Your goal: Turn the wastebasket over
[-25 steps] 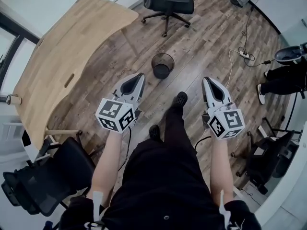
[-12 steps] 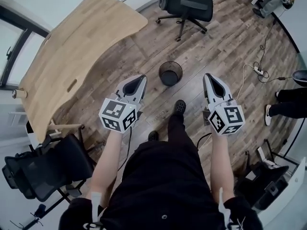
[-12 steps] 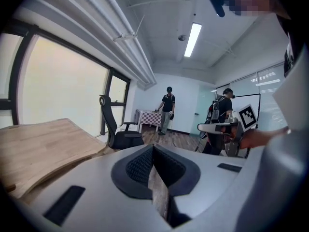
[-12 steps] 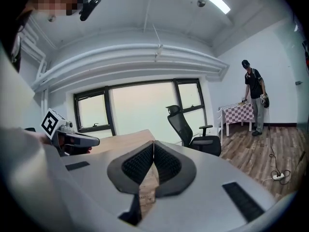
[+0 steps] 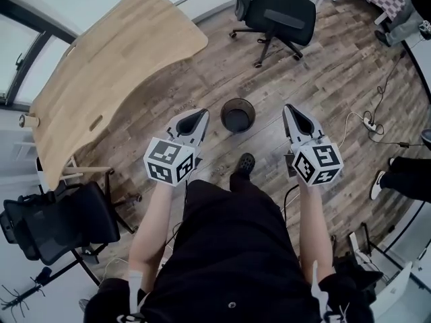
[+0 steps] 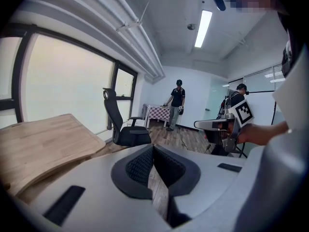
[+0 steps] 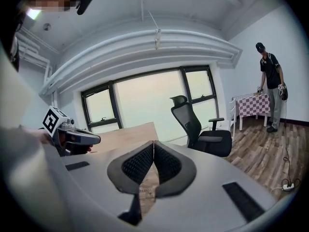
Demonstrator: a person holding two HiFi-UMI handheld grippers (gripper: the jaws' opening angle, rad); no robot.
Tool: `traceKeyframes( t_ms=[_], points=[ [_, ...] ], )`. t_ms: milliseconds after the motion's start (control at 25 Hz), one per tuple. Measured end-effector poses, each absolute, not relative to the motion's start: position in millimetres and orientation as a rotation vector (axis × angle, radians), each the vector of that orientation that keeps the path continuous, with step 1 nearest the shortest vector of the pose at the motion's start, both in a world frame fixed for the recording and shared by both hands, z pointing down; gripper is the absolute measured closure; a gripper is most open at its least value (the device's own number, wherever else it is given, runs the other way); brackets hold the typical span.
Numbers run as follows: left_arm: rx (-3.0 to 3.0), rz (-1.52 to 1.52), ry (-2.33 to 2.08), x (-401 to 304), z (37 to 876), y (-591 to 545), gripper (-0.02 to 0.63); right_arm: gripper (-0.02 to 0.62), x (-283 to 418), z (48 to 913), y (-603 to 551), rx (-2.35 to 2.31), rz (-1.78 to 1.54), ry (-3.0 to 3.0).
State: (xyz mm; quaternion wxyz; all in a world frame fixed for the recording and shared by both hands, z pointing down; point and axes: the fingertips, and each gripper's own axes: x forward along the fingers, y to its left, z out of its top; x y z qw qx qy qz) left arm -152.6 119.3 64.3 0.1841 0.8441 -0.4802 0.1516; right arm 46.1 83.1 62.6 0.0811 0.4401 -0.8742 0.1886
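In the head view, a curved light-wood desk [image 5: 114,66] fills the ten o'clock side of the wood-plank floor [image 5: 323,79]. A black office chair [image 5: 279,15] stands at one o'clock. Another black chair [image 5: 57,221] stands at eight o'clock, and a white power strip [image 5: 370,122] lies at three o'clock.

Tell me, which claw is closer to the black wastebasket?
Left, by a little. The left claw hangs just left of the wastebasket; the right claw is farther off on its right. Neither touches it.

open floor [image 5: 337,79] rings wastebasket [image 5: 237,115] | obstacles 2: desk [image 5: 114,66] left, office chair [image 5: 279,15] beyond
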Motion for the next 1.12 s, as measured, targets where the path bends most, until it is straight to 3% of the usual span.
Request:
traceKeyframes(
  t_ms=[600, 1120],
  points=[
    [2.299, 0.55, -1.069, -102.6, 155.9, 97.1, 0.589, 0.563, 50.7, 172.8, 63.7, 1.251, 0.725, -2.443],
    [2.22, 0.63, -0.793, -113.9, 283.4, 38.5, 0.589, 0.563, 41.7, 279.5, 32.2, 1.448, 0.9, -2.219]
  ],
)
